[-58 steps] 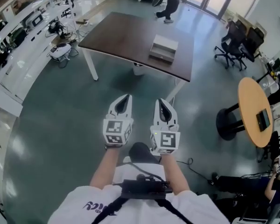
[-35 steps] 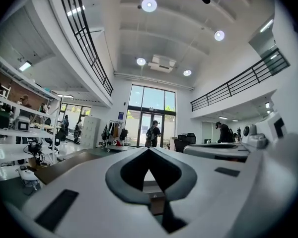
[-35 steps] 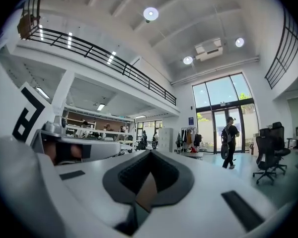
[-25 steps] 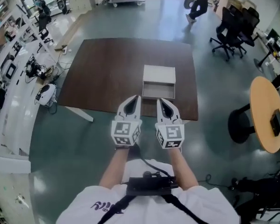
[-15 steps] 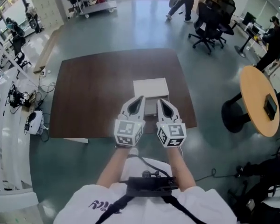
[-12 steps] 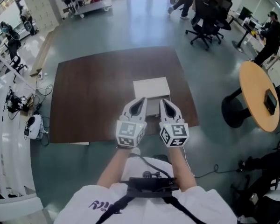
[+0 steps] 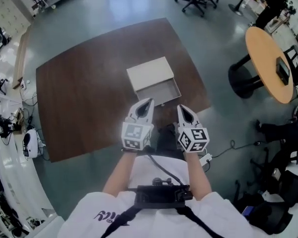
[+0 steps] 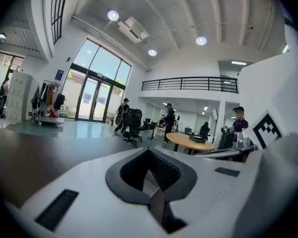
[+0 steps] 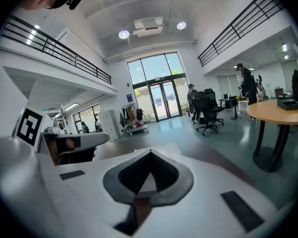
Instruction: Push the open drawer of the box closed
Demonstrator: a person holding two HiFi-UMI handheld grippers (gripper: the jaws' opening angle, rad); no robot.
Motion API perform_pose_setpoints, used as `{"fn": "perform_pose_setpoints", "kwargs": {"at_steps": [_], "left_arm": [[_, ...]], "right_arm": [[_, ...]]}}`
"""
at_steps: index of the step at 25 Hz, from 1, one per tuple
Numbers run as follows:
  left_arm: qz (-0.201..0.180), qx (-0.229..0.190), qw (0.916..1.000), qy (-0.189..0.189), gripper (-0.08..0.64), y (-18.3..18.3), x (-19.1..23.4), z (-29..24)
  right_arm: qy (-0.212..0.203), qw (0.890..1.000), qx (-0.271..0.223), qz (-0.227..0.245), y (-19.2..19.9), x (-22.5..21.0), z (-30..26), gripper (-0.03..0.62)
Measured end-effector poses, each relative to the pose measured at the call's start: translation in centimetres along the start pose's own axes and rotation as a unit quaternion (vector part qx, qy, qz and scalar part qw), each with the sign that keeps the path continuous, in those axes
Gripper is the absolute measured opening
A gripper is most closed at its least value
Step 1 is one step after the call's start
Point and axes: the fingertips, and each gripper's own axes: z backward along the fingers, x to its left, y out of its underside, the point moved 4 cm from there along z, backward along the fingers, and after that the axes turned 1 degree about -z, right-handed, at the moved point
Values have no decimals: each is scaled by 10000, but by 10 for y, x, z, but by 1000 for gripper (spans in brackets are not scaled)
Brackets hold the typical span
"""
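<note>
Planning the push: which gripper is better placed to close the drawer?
Probably left: the left gripper points at the front of the open drawer, near its middle, while the right gripper sits off its right corner.

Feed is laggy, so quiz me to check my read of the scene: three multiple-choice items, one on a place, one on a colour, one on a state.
1. The box stands on: A the dark table; B the floor; C a chair.
2. The box is: A black; B white; C red.
3. Its drawer is: A shut; B taken out; C pulled open.
Answers: 1 A, brown tabletop shows all round it; 2 B, its top is white; 3 C, the drawer juts out toward the person.
</note>
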Motion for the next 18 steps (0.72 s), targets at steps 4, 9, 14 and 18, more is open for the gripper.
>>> {"fn": "perform_pose_setpoints", "kwargs": {"at_steps": [4, 9, 14, 18], "left_arm": [[-31, 325, 9994, 139, 9, 25, 0, -26], [17, 651, 9975, 284, 9, 49, 2, -56], [90, 956, 9950, 289, 9, 74, 4, -75], [152, 1102, 9937, 162, 9, 89, 9, -83]], "right_arm": [[173, 9990, 381, -164, 36, -30, -5, -5], [282, 9947, 969, -214, 82, -51, -21, -6], [244, 9870, 1581, -150, 123, -62, -36, -5], [121, 9794, 2012, -75, 147, -66, -47, -5]]}}
